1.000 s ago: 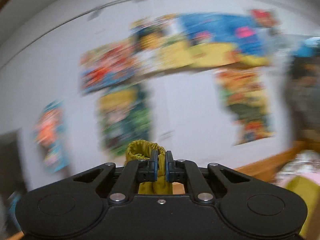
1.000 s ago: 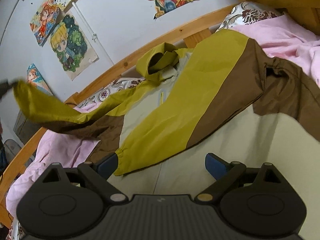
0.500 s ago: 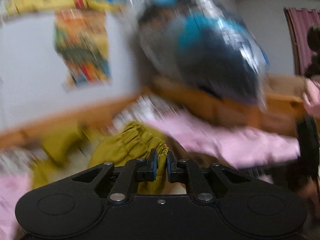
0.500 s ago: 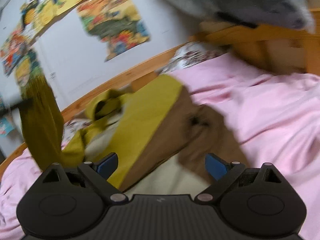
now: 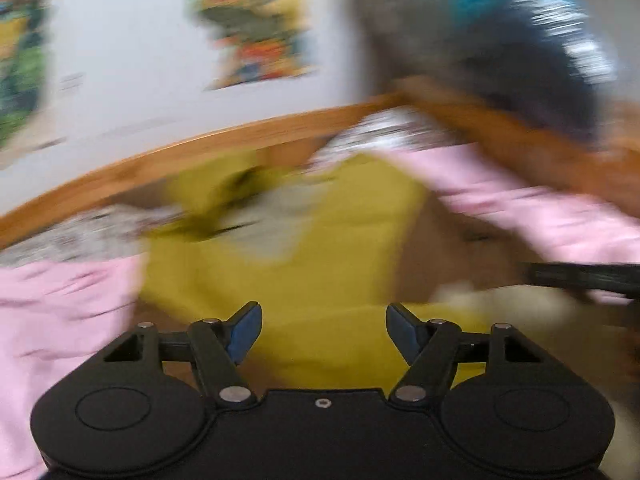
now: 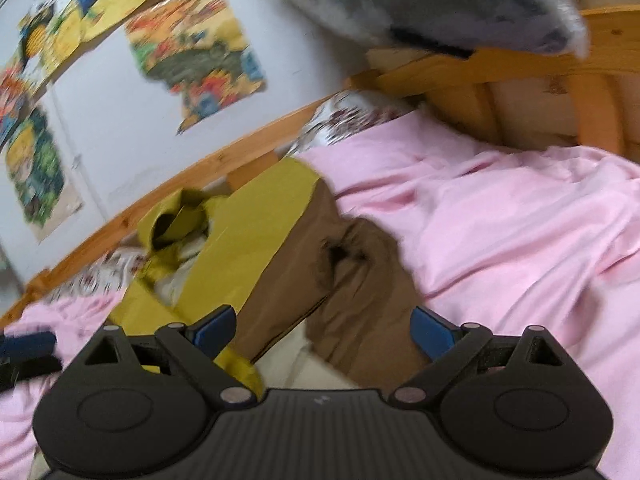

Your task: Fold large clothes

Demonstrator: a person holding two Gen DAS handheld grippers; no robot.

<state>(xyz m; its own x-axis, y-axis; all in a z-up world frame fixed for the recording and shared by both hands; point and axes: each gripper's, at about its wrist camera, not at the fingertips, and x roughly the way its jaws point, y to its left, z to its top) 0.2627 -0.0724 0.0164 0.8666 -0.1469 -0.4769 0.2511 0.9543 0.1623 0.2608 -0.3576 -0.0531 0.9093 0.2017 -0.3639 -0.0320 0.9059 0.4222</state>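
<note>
One jacket [image 6: 256,236] is seen, spread on a bed covered by one pink sheet [image 6: 500,232]. Two grippers are in use. The left gripper [image 5: 323,334] is held low over the jacket; its jaws are opening, with yellow cloth lying below the gap and not pressed by the blue pads [image 5: 244,330]. The right gripper [image 6: 320,330] is spread wide, with nothing clamped between its jaws. The jacket is made of three colours: mustard yellow across the shoulders and hood, a brown band below it, and cream at the lower body. The hood [image 6: 176,224] lies crumpled near the bed's far wooden rail [image 6: 168,188]. A brown sleeve [image 6: 360,272] is bunched beside the sheet. At least four posters [image 6: 196,60] are counted on the wall. One patterned pillow [image 6: 352,116] is tucked in the far corner.
</note>
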